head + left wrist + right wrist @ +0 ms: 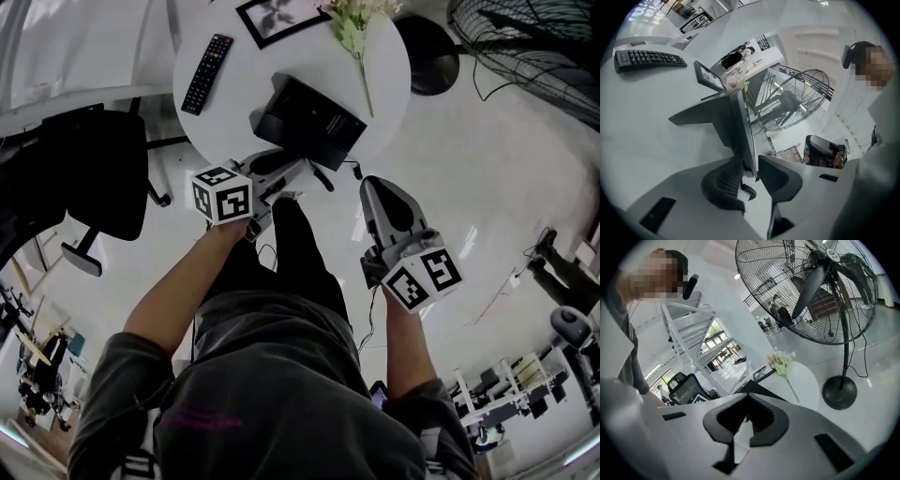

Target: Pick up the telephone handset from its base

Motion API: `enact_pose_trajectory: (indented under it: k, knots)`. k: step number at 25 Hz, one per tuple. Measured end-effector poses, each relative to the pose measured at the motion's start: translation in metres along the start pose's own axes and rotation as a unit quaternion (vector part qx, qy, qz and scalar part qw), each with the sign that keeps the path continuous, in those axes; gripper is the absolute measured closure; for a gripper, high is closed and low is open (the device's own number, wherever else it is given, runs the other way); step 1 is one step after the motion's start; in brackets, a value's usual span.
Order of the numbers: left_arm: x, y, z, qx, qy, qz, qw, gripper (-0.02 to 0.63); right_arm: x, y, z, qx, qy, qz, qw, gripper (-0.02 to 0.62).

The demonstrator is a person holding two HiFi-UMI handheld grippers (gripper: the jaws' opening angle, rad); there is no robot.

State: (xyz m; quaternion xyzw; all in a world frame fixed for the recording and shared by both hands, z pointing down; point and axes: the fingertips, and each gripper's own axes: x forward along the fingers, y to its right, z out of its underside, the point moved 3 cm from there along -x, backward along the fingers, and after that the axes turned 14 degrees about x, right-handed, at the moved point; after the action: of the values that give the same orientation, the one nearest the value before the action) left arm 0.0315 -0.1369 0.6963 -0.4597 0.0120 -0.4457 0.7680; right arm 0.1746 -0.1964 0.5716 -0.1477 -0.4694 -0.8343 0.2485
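The left gripper point(286, 178) point(750, 171) is reaching in over the near edge of the round white desk point(234, 103) point(642, 108). Its jaws are clenching the thin near edge of the black telephone point(314, 127) point(712, 117), one pad lying against each side. A coiled cord point(748, 190) is showing low in the gap between them. The telephone is sitting on the desk toward the near edge, right of the middle. Its handset cannot be told apart from the base in these views.

The right gripper point(375, 180) point(747, 399) is hanging off the desk, just beyond its near right edge, over the floor. Its jaws are pressing together at the tips with nothing between them.

A remote control point(207, 73) point(649, 58) is lying by the left edge. A picture frame point(277, 19) point(708, 75) is standing at the far edge, and a sprig of pale flowers point(352, 33) point(783, 362) is lying toward the far right edge. A large floor fan point(525, 47) point(811, 287) is standing beyond the desk's right side.
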Motion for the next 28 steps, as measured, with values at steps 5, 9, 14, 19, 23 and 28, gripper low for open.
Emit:
enact_pose_trajectory:
  k: [5,9,14,19,23,28]
  knots:
    - [0.0,-0.01,0.002,-0.012,-0.005,-0.02,0.9997,0.475,0.003,0.001,0.003,0.004,-0.003,-0.003,1.0,0.575]
    - [0.004,-0.011,-0.005,-0.021,0.005,-0.017,0.9996,0.476,0.002,0.002,0.006,0.01,-0.004,0.0,1.0,0.575]
    - [0.006,-0.011,-0.011,-0.052,0.019,-0.009,0.9984,0.519,0.0,0.0,0.005,0.011,-0.001,0.003,1.0,0.574]
    - [0.004,-0.003,-0.012,-0.051,0.02,0.002,0.9985,0.526,-0.001,-0.007,0.002,0.007,0.003,0.0,1.0,0.575]
    - [-0.001,0.007,-0.02,-0.041,0.023,0.013,0.9988,0.526,-0.003,-0.013,-0.003,0.002,0.01,-0.002,1.0,0.575]
    - [-0.018,0.029,-0.041,-0.01,0.035,0.033,0.9988,0.526,-0.006,-0.027,-0.015,-0.009,0.027,-0.004,1.0,0.575]
